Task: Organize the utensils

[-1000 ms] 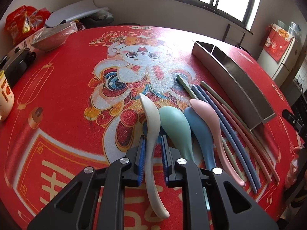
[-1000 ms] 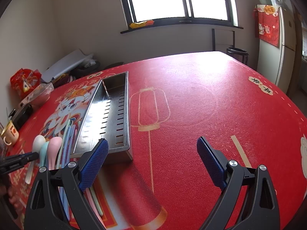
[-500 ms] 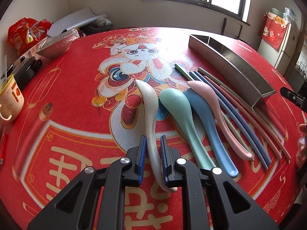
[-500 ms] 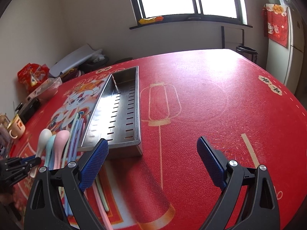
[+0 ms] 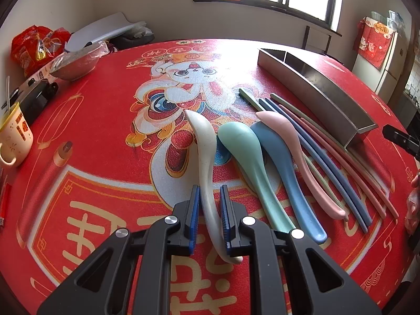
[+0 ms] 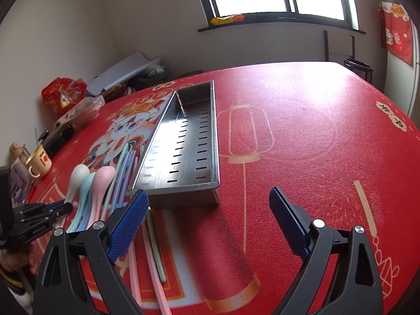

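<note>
The left gripper (image 5: pixel 209 218) has its fingers clamped on the handle of the white spoon (image 5: pixel 203 141), low in the middle of the left wrist frame; its bowl reaches up toward frame centre. To its right lie the green spoon (image 5: pixel 244 152), blue spoon (image 5: pixel 275 155) and pink spoon (image 5: pixel 286 134), then the chopsticks (image 5: pixel 328 155), all on the red counter (image 5: pixel 105 120). The right gripper (image 6: pixel 208 218) hangs with fingers wide apart and nothing between them, just below the steel tray (image 6: pixel 183 141), mid-frame in the right wrist view. The tray looks empty, so by my judgement sorting has barely begun: every utensil remains to go in.
</note>
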The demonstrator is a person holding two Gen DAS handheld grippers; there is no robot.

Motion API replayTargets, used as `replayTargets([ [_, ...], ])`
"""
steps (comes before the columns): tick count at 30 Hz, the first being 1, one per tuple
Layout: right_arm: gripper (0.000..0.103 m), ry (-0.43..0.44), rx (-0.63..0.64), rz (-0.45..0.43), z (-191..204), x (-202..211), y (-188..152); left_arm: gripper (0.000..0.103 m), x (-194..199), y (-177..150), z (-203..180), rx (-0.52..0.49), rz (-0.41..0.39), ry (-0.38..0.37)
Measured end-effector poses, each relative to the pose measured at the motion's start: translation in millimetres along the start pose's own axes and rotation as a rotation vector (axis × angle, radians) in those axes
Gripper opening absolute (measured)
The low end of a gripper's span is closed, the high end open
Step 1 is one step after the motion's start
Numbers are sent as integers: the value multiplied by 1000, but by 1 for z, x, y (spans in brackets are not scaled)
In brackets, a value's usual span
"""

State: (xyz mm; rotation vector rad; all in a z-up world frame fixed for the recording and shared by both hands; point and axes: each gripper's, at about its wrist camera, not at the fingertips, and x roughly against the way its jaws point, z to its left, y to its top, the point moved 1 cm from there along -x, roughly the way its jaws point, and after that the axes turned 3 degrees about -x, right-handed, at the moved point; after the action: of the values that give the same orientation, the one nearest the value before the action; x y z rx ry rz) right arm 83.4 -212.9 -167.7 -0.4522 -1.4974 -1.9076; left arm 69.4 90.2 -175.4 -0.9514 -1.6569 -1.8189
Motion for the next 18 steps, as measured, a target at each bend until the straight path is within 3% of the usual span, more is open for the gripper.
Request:
replayTargets([
  [4,88,11,60,38,11,2,-1,15,0,0,1,6,-1,-7],
  [5,84,20,75,51,14,3,-2,15,0,0,1,4,-1,-4],
  [6,69,29,91,68,18,3,-3,15,0,0,0,2,-1,-2],
  [8,61,43,116,101,25,2,-7,15,-1,0,1,1,-1,-1],
  [10,44,60,147,133,33,0,-13,15,-1,0,1,6,-2,-7],
  [12,35,77,184,165,44,-2,-20,15,0,0,2,11,-3,-14],
  [15,25,90,234,188,63,-6,-28,15,-1,0,1,6,-3,-7],
  [18,25,82,280,200,79,-10,-32,15,-1,0,-1,-6,-2,7],
])
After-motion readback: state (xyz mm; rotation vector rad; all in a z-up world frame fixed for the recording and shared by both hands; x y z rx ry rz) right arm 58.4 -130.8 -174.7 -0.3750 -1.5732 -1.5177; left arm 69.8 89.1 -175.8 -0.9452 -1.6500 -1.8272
